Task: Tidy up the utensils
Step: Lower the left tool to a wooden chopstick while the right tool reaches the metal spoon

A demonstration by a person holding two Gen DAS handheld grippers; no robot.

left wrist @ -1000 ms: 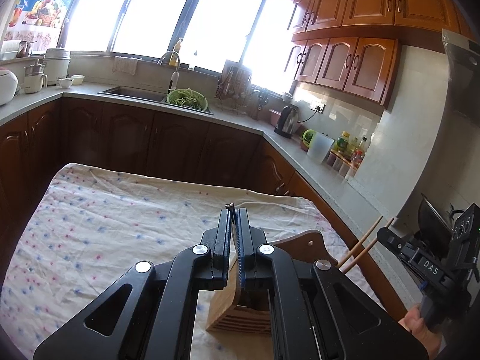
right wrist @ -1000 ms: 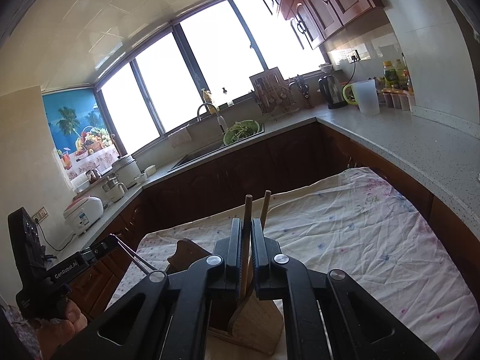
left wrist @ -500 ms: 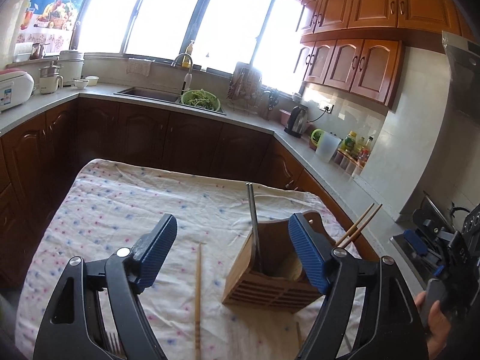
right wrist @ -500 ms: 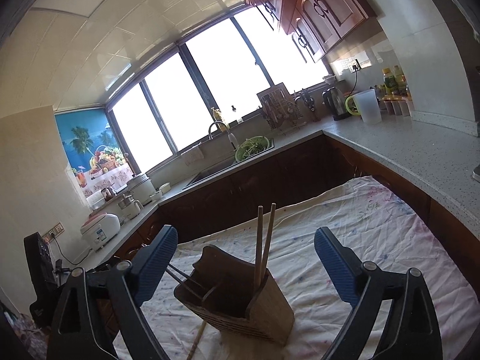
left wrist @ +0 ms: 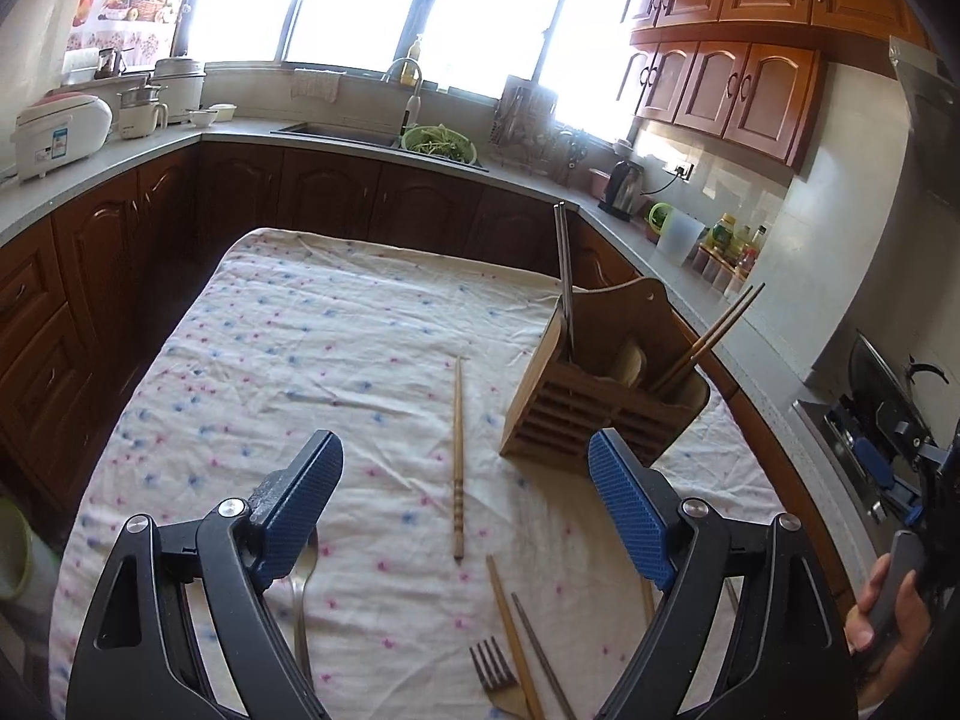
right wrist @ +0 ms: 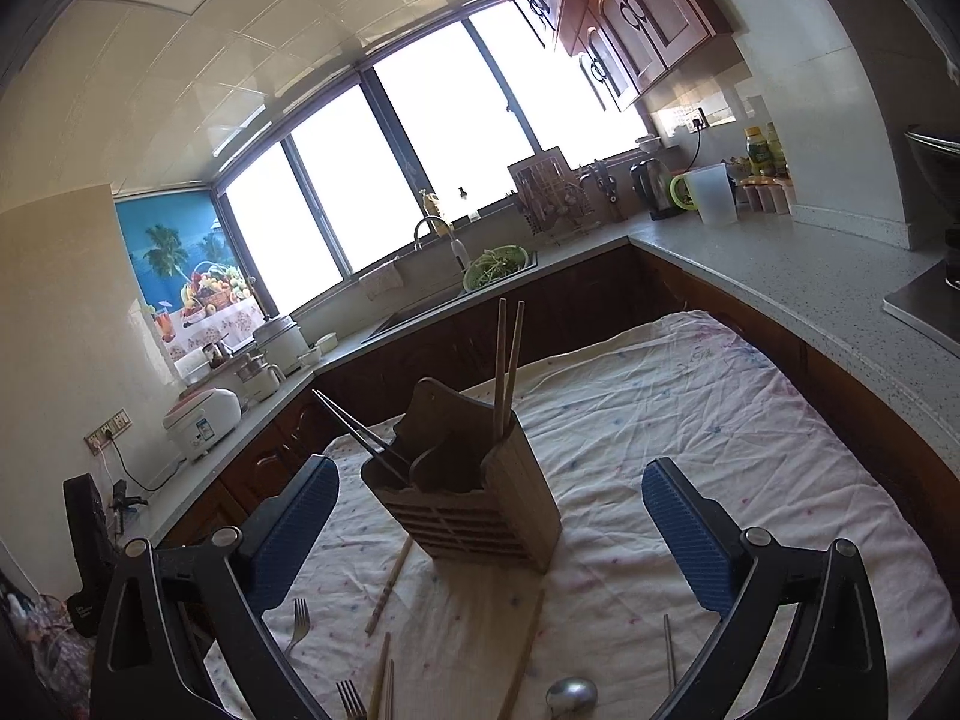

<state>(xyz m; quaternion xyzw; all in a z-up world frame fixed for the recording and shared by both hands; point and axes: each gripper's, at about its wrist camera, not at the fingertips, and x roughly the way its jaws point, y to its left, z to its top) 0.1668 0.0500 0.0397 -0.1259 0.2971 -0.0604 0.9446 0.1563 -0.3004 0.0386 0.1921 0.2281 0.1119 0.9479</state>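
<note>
While no writing is legible, the left tool [left wrist: 462,501] is opening, the right tool [right wrist: 489,531] wide, both empty.

Both wrist views look forward and down, sharing the wooden holder [left wrist: 606,396] [right wrist: 474,498] close ahead.

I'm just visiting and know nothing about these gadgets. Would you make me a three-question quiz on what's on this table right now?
1. True or false: the wooden utensil holder lies flat on its side on the tablecloth.
2. Multiple choice: what stands in the holder's right end in the left wrist view? A) forks B) a pair of wooden chopsticks C) a ladle
3. Fill in: a single wooden chopstick lies on the cloth to the ____ of the holder in the left wrist view.

Key: 1 false, it stands upright; 2 B; 3 left.
</note>
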